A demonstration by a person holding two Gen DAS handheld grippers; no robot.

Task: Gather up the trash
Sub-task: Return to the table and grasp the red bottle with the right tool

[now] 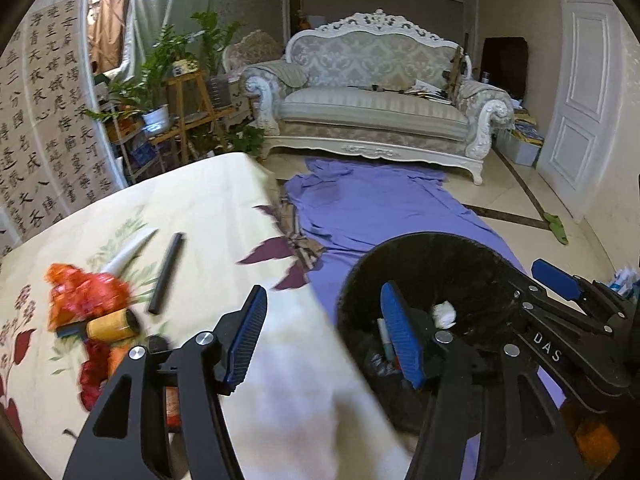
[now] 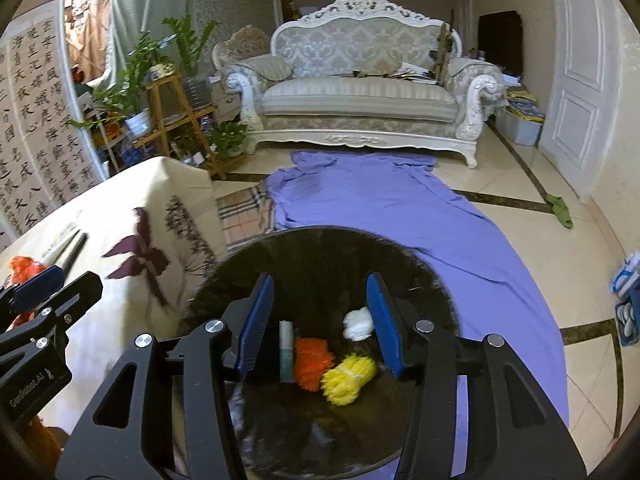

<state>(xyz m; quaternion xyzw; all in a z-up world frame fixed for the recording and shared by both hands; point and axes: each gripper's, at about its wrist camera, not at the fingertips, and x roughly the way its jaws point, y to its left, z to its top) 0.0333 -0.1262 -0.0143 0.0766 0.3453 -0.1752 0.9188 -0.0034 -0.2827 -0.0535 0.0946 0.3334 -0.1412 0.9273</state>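
A black round bin stands on the floor beside the table with the floral cloth. In it lie an orange wad, a yellow wad, a white wad and a pale tube. My right gripper hangs open over the bin's mouth with nothing between its pads. My left gripper is open and empty too, straddling the table's edge and the bin. On the table at left lie orange-red wrappers, a yellow roll, a black tube and a white pointed piece.
A purple cloth covers the floor between the bin and a white sofa. A wooden plant stand with potted plants is at back left. A white door and a blue box are on the right.
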